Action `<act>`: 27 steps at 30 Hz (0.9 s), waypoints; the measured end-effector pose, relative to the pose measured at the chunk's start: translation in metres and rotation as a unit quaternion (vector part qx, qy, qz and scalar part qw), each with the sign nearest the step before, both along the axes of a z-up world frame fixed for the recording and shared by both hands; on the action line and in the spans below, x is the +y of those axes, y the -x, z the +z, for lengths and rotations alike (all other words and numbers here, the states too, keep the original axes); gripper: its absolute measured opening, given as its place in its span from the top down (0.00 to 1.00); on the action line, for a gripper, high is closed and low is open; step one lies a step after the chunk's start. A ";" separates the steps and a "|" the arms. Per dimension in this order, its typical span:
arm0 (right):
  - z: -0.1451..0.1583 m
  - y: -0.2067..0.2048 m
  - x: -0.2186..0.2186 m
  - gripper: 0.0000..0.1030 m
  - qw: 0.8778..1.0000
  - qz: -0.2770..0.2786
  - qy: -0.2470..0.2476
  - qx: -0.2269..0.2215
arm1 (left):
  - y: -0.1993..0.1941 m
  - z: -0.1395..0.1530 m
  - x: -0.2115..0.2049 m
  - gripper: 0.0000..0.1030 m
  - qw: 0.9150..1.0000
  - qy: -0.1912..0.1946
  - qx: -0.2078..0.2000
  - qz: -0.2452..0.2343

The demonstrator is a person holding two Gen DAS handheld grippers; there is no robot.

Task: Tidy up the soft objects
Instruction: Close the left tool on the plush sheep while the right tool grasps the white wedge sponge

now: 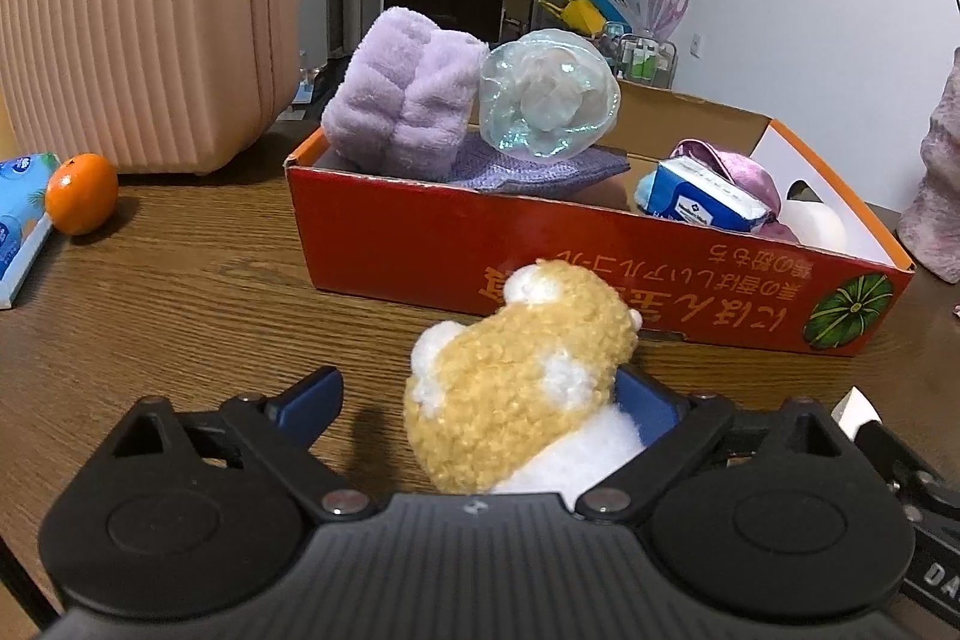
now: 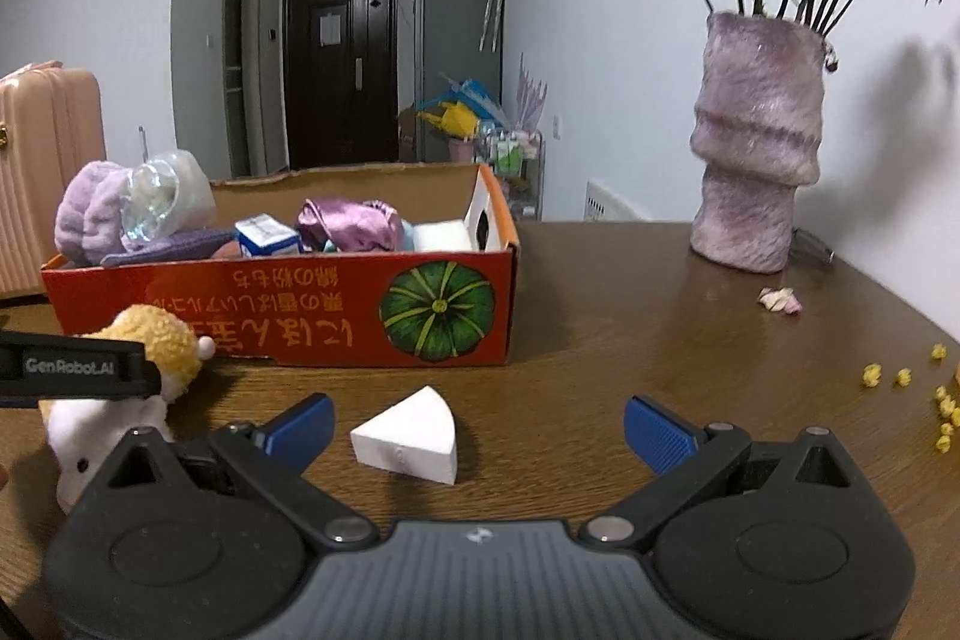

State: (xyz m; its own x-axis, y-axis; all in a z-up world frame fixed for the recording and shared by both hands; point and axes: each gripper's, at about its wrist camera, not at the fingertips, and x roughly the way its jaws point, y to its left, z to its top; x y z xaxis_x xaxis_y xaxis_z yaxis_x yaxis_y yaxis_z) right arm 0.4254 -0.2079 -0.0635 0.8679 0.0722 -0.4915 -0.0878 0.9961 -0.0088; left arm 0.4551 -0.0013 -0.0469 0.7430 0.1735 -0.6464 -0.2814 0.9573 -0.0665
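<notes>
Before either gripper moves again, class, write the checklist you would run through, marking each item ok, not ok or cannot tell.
1. Left gripper open around the plush toy: ok.
2. Plush toy centred between the fingers: not ok, it sits against the right one.
3. Right gripper open: ok.
4. White wedge sponge between its fingers: ok.
5. Room left in the red box: ok, a gap shows mid-box.

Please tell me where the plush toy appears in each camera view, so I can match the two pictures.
Left wrist: plush toy at bottom centre, between the open left claw fingers.
Right wrist: plush toy at the left edge, partly behind the left claw.
Shared landmark: red box behind it.
</notes>
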 end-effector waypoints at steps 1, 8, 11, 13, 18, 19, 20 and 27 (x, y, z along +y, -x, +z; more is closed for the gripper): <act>-0.001 -0.003 0.001 0.02 1.000 0.000 -0.002 0.007 | 0.000 0.000 0.000 0.07 1.000 0.002 0.000 -0.002; -0.008 -0.021 0.004 0.17 0.999 0.009 -0.011 0.042 | -0.001 0.000 -0.002 0.17 1.000 0.005 0.000 -0.013; -0.010 -0.026 0.006 0.26 0.998 0.015 -0.013 0.053 | -0.001 0.000 -0.003 0.22 1.000 0.008 -0.001 -0.020; -0.011 -0.029 0.008 0.31 0.998 0.019 -0.014 0.061 | -0.001 0.000 -0.004 0.23 1.000 0.010 -0.001 -0.022; -0.014 -0.034 0.009 0.46 0.997 0.031 -0.021 0.069 | -0.001 0.000 -0.003 0.28 0.999 0.017 -0.002 -0.030; -0.014 -0.034 0.010 0.48 0.997 0.034 -0.021 0.070 | -0.001 0.000 -0.003 0.28 0.999 0.018 -0.002 -0.030; -0.014 -0.033 0.011 0.52 0.997 0.036 -0.021 0.070 | -0.001 0.000 -0.003 0.28 0.999 0.019 -0.002 -0.031; -0.013 -0.030 0.012 0.64 0.996 0.053 -0.029 0.072 | 0.001 0.000 -0.002 0.31 0.999 0.023 -0.005 -0.032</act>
State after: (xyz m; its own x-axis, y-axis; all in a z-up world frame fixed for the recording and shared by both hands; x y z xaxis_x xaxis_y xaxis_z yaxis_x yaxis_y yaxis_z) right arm 0.4558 -0.1957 -0.0767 0.7749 0.1914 -0.6025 -0.1889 0.9796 0.0683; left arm 0.4541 -0.0031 -0.0465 0.7586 0.0959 -0.6444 -0.2186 0.9692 -0.1132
